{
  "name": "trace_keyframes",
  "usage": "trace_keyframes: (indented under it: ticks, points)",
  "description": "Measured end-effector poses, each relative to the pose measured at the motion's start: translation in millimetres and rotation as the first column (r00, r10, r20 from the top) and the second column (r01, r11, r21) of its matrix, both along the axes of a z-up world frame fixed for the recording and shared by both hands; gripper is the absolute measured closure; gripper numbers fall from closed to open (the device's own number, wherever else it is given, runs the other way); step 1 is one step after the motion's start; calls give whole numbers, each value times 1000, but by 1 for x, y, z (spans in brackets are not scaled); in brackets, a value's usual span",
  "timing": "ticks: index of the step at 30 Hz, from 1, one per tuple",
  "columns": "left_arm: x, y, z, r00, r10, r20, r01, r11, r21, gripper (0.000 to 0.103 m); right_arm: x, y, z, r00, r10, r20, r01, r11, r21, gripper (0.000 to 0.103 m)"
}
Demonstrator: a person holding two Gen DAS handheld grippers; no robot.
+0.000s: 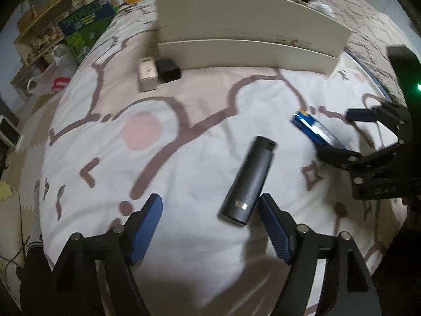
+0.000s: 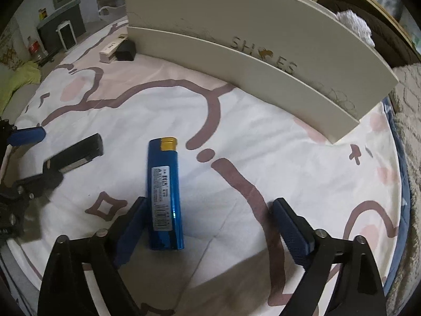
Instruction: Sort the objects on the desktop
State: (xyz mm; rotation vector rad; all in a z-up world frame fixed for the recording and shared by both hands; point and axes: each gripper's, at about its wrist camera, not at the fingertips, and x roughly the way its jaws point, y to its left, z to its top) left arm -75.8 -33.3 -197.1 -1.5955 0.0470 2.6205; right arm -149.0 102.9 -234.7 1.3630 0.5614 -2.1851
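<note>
A dark grey lighter-shaped case (image 1: 248,179) lies on the patterned white cloth (image 1: 184,84), between the fingers of my left gripper (image 1: 210,205) and close to the right one. That gripper is open and its pads do not touch the case. A blue lighter (image 2: 164,192) with a gold cap lies flat between the fingers of my right gripper (image 2: 210,202), beside the left pad, and this gripper also stands open. The left wrist view shows the right gripper (image 1: 342,134) around the blue lighter (image 1: 315,131). The right wrist view shows the left gripper (image 2: 36,158) by the dark case (image 2: 76,151).
A white shoe box (image 1: 250,26) (image 2: 250,52) stands along the far side of the cloth. A beige small box (image 1: 147,73) and a black small box (image 1: 168,69) lie at its left end. Shelves, cartons and bags stand beyond the left edge.
</note>
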Motion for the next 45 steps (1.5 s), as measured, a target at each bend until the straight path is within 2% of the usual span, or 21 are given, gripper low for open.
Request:
trace_keyframes:
  ticks: [3, 9, 15, 20, 28, 33, 36, 45]
  points:
    - [-5, -12, 1, 999, 49, -3, -49, 999, 9, 28, -8, 4, -1, 999, -35, 25, 35, 999, -10, 3]
    - [-11, -28, 1, 994, 113, -7, -113, 993, 46, 28, -12, 8, 1, 997, -72, 42, 72, 997, -1, 3]
    - [-11, -25, 1, 994, 110, -7, -109, 993, 43, 27, -13, 16, 5, 991, -105, 81, 101, 994, 45, 3]
    - [-11, -24, 2, 993, 116, 0, -116, 991, 70, 24, -21, 26, 4, 982, -162, 101, 157, 986, 47, 3]
    - [-7, -20, 1, 991, 133, 18, -134, 988, 82, 23, -34, 46, 5, 957, -275, 90, 271, 961, 49, 3]
    - [0, -9, 2, 993, 112, 36, -116, 984, 136, 18, -44, 59, 4, 933, -354, 64, 351, 935, 50, 3]
    - [-1, 0, 0, 994, 106, 37, -111, 983, 144, 14, -48, 63, 2, 923, -378, 72, 376, 926, 36, 0]
    - [-10, 9, -7, 982, 189, 17, -189, 961, 203, 1, -44, 55, 1, 928, -369, 41, 367, 929, 55, 0]
